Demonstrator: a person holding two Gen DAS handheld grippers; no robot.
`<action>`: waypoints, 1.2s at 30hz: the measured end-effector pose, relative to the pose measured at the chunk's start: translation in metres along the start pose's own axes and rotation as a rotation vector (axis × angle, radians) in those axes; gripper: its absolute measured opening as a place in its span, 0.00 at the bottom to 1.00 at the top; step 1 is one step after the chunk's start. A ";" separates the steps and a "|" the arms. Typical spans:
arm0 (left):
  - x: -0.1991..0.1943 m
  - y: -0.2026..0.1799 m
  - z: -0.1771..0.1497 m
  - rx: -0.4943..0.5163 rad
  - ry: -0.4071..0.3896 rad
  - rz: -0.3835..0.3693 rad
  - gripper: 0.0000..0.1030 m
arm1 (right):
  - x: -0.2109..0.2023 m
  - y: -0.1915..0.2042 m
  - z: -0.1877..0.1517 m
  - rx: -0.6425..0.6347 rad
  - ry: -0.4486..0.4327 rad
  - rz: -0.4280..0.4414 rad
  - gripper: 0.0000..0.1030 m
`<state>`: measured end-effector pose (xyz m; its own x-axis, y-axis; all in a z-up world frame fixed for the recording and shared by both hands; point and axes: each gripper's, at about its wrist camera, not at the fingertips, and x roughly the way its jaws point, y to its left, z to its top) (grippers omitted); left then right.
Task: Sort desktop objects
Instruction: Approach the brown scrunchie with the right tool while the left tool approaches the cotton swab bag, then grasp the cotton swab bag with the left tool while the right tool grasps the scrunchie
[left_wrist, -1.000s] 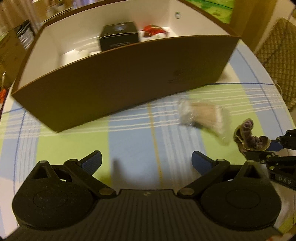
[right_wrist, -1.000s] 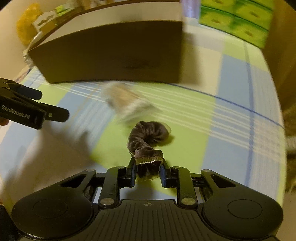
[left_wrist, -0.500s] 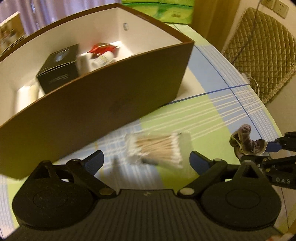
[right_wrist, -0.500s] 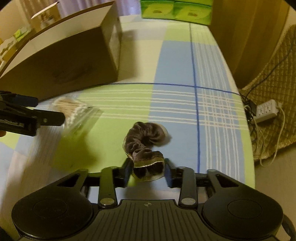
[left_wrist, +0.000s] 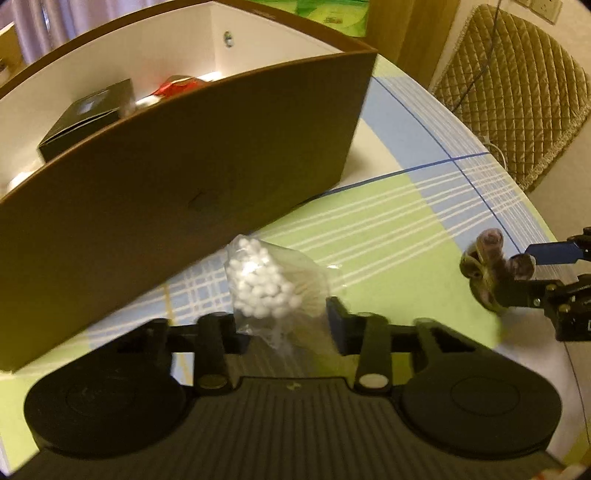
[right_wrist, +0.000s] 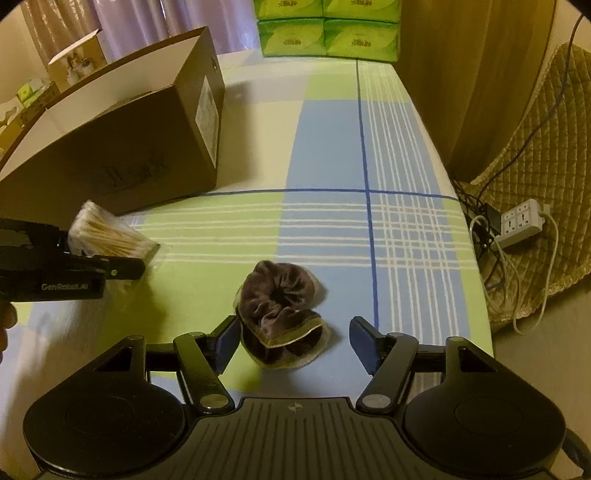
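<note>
- The surface (right_wrist: 332, 147) is covered by a checked cloth of green, blue and white.
- A brown cardboard box (left_wrist: 177, 177) is seen open-topped on it; a black carton (left_wrist: 88, 118) and a red item (left_wrist: 177, 82) are held inside.
- The left gripper (left_wrist: 284, 325) is pinched onto a clear bag of cotton swabs (left_wrist: 262, 284), held just in front of the box's near wall.
- The right gripper (right_wrist: 295, 341) is spread wide around a brown velvet scrunchie (right_wrist: 280, 314), which is laid on the cloth; its left finger is touched by the fabric, the right finger is apart.
</note>
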<state>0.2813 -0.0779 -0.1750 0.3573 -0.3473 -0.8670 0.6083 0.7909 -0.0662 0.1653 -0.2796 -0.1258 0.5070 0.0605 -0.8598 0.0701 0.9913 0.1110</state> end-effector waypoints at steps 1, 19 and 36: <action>-0.003 0.004 -0.002 -0.016 0.003 0.002 0.29 | 0.000 0.002 0.000 -0.008 -0.004 0.003 0.61; -0.074 0.055 -0.049 -0.201 -0.046 0.098 0.21 | 0.023 0.029 0.001 -0.178 -0.022 -0.026 0.32; -0.111 0.053 -0.067 -0.257 -0.097 0.142 0.20 | -0.002 0.088 -0.013 -0.289 0.023 0.224 0.16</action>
<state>0.2261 0.0362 -0.1152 0.4989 -0.2611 -0.8264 0.3528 0.9321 -0.0815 0.1598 -0.1909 -0.1206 0.4629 0.2790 -0.8413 -0.2878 0.9451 0.1551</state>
